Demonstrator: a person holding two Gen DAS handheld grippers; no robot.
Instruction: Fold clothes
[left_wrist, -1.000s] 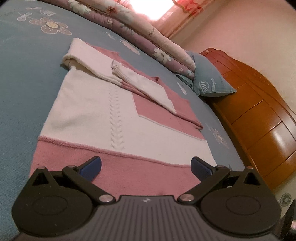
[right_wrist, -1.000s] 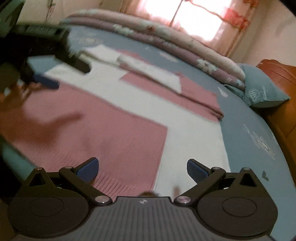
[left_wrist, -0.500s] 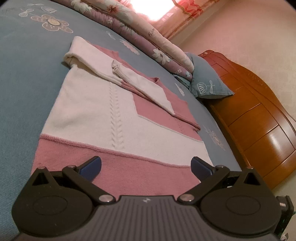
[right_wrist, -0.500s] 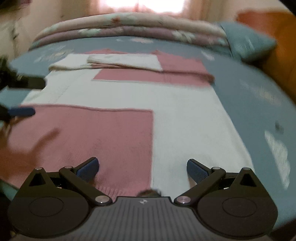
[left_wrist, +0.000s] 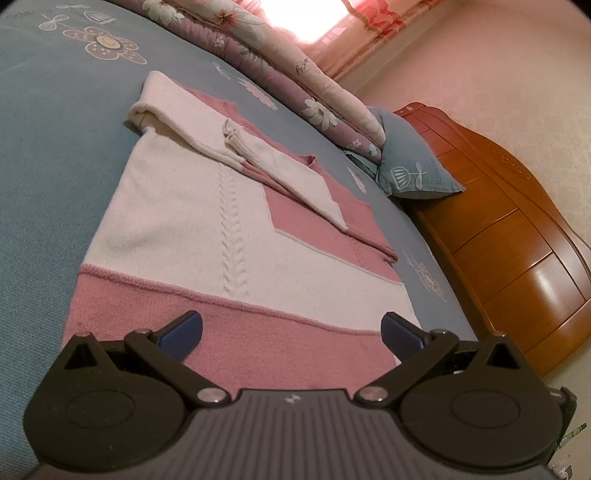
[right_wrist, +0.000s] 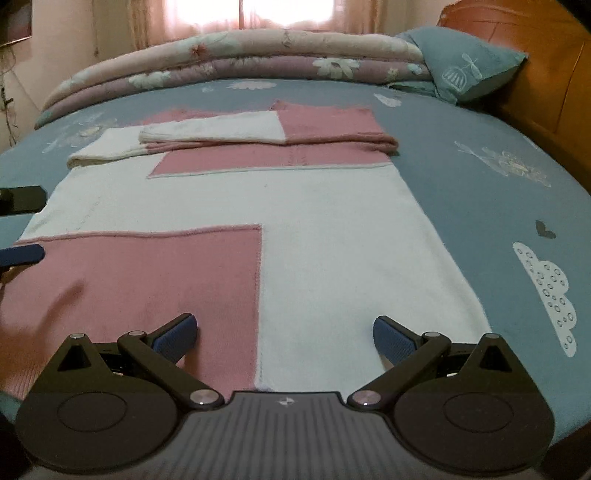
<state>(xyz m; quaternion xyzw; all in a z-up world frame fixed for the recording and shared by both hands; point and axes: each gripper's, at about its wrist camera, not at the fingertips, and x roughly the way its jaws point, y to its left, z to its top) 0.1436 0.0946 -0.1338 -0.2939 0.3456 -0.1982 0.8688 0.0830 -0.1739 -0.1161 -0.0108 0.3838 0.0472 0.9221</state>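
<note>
A pink and white knitted sweater (right_wrist: 295, 229) lies flat on the blue bed, its sleeves folded across the chest at the far end. In the left wrist view the same sweater (left_wrist: 207, 221) stretches away from the pink hem. My left gripper (left_wrist: 291, 334) is open just above the hem's left part, nothing between its fingers. My right gripper (right_wrist: 284, 338) is open over the hem where pink meets white, also empty. The left gripper's fingertips (right_wrist: 22, 254) show at the left edge of the right wrist view.
A rolled floral quilt (right_wrist: 236, 62) lies along the far side of the bed sheet (right_wrist: 480, 184). A blue pillow (right_wrist: 469, 66) leans on the wooden headboard (left_wrist: 517, 236) at the right. A wall and a bright curtained window stand behind.
The right gripper has swung round to face the sweater squarely from the hem. The left gripper has shifted only slightly. Both stayed open.
</note>
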